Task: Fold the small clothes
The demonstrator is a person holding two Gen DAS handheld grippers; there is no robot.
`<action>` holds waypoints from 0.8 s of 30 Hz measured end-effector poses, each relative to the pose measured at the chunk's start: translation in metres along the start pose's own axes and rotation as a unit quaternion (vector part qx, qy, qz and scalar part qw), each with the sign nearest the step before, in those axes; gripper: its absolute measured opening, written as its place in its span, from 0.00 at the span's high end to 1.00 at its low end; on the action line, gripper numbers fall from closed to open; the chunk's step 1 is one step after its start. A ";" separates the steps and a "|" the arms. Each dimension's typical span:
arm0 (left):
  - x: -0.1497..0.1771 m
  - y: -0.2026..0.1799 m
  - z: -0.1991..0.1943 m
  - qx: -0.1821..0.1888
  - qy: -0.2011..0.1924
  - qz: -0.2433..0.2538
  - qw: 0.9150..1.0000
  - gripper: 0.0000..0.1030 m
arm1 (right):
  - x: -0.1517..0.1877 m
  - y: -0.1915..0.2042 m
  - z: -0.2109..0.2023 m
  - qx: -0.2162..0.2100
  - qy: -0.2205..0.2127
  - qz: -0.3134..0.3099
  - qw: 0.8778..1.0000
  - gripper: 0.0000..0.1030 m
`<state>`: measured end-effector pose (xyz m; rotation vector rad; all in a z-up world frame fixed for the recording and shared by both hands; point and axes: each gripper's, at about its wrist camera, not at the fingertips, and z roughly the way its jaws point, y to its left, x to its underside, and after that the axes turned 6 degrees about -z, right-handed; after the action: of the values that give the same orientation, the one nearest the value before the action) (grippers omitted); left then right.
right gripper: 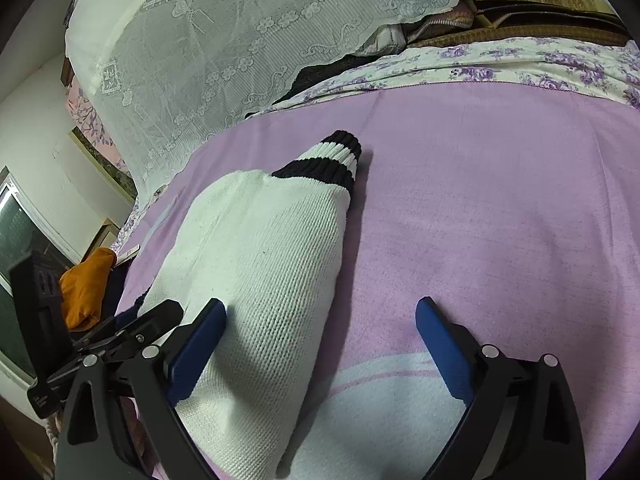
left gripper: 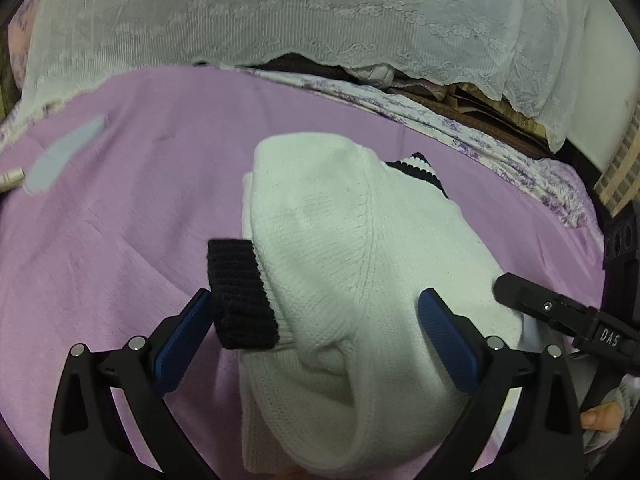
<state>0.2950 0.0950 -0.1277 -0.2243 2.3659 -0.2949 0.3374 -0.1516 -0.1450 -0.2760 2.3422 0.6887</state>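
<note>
A small white knit sweater (left gripper: 340,264) with black cuffs lies bunched on the purple bed cover (left gripper: 120,200). A black ribbed cuff (left gripper: 240,296) lies over its left edge, a black-and-white striped hem (left gripper: 420,168) at the far end. My left gripper (left gripper: 316,320) is open, its blue pads straddling the sweater's near part. My right gripper (right gripper: 320,332) is open; its left pad touches the sweater (right gripper: 260,248), the right pad is over bare cover. The striped hem (right gripper: 328,160) points away. The right gripper's black finger (left gripper: 560,312) shows at the sweater's right edge.
A white lace cloth (left gripper: 280,20) covers a pile at the back, with a floral sheet (left gripper: 500,136) below it. A pale patch (left gripper: 60,156) is on the cover at left. An orange cloth (right gripper: 86,288) lies off the bed's left side.
</note>
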 end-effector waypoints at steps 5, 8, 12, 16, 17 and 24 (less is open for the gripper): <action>-0.004 0.022 0.018 0.070 0.055 -0.066 0.994 0.04 | 0.000 0.000 0.001 -0.003 0.002 0.003 1.000 0.06; -0.006 0.032 0.024 0.091 0.068 -0.091 0.989 0.05 | 0.000 -0.001 0.001 -0.005 0.003 0.006 1.000 0.06; -0.008 0.035 0.028 0.113 0.073 -0.106 0.985 0.05 | -0.003 -0.004 0.003 -0.010 0.006 0.013 1.000 0.05; -0.012 0.033 0.039 0.128 0.086 -0.106 0.982 0.04 | -0.011 -0.009 0.013 -0.020 0.015 0.027 0.999 0.03; -0.013 0.031 0.042 0.129 0.088 -0.101 0.983 0.04 | -0.015 -0.010 0.017 -0.023 0.018 0.030 0.999 0.03; -0.014 0.019 0.047 0.121 0.081 -0.076 0.986 0.11 | -0.031 0.004 0.047 -0.027 0.038 -0.002 0.999 0.11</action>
<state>0.3364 0.1097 -0.1573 -0.2746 2.4490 -0.6918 0.3850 -0.1216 -0.1526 -0.3361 2.3969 0.7519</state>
